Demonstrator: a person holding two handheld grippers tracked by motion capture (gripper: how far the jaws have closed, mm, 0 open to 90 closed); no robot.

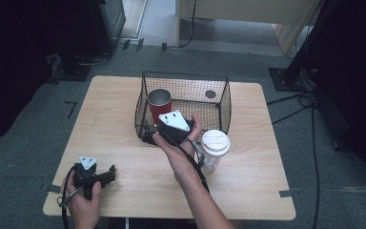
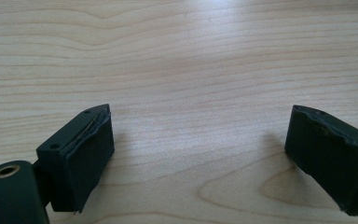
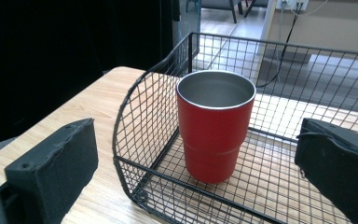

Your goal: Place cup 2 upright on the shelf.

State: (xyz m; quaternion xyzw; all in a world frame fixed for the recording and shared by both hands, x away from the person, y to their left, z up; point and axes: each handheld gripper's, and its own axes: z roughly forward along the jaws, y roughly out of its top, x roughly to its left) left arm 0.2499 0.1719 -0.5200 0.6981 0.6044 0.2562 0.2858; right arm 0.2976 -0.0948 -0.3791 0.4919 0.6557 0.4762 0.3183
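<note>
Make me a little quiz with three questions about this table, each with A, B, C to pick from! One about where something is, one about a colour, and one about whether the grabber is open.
1. Where does the red metal cup stand?
A. inside the black wire basket
B. on the floor
C. on top of the clear jar

2. What colour is the lid of the clear plastic jar beside the basket?
A. green
B. white
C. blue

3. How are the jaws of the right gripper?
A. shut on the cup
B. shut on the basket
C. open, apart from the cup

Answers:
1 A, wire mesh walls surround the cup.
2 B, the high view shows the jar's white top.
3 C, the right gripper view shows both jaws spread wide, touching nothing.
</note>
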